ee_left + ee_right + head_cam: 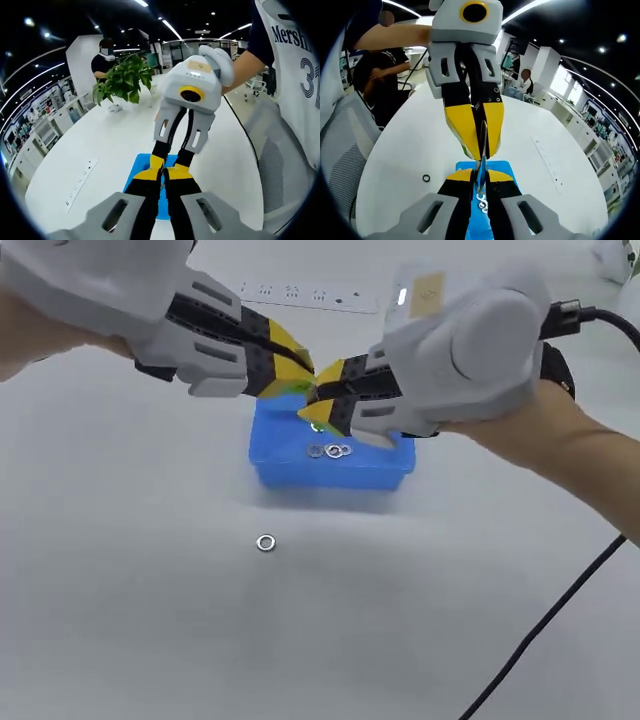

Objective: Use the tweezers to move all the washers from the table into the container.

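A blue container (pixel 330 475) sits mid-table with several washers (pixel 332 450) in it. One loose washer (pixel 265 542) lies on the white table in front of it, seen too in the right gripper view as a small ring (pixel 426 178). Above the container my left gripper (pixel 300 370) and right gripper (pixel 315 405) meet tip to tip. In the right gripper view thin metal tweezers (pixel 482 137) run from the left gripper's (pixel 481 150) closed yellow jaws down between the right gripper's (pixel 480 177) own closed jaws, over the container (pixel 497 165). The left gripper view has both grippers' tips (pixel 164 177) touching.
A white power strip (pixel 300 292) lies behind the container. A black cable (pixel 560 600) trails from the right gripper across the table's right side. A potted plant (pixel 125 82) stands at the far table end, with people and office chairs beyond.
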Motion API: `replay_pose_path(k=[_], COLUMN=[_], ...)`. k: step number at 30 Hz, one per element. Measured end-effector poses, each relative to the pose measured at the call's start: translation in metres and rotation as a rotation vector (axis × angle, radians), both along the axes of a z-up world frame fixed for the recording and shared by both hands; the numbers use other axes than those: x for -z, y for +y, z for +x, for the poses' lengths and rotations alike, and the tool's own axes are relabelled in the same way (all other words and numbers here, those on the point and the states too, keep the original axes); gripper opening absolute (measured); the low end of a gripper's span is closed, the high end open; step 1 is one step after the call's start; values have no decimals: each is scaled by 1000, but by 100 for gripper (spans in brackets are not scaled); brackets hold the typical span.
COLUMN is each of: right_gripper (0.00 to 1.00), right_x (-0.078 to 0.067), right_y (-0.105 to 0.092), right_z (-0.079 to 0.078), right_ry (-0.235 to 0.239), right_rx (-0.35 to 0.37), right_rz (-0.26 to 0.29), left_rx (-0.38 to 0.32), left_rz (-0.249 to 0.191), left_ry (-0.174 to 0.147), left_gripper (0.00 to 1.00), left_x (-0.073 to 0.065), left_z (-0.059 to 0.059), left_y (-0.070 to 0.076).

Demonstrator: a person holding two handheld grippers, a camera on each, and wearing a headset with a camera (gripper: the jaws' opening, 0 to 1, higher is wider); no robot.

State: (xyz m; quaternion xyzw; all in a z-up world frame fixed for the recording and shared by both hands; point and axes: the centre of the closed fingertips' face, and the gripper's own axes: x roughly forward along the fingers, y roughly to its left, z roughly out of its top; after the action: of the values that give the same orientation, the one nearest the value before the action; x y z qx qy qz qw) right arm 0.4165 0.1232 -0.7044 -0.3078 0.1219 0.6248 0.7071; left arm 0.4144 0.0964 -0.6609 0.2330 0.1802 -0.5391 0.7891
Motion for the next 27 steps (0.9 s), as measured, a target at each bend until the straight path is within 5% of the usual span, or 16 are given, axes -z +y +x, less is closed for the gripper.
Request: replay_pose_path(k=[8, 17, 27], right_gripper=[10, 10, 10], right_x=[25, 49, 61], right_y=[1, 5, 0], right_z=[14, 15, 16], right_ry=[35, 75, 104], right_rx=[14, 12, 25], right_rz=[-25, -44, -51], left_rx=[17, 0, -13], left_rz=[15, 28, 4], left_ry=[44, 98, 136], left_gripper=[7, 7, 7], left_x=[25, 48, 60], left_z=[13, 13, 17], left_y=[1, 4, 1])
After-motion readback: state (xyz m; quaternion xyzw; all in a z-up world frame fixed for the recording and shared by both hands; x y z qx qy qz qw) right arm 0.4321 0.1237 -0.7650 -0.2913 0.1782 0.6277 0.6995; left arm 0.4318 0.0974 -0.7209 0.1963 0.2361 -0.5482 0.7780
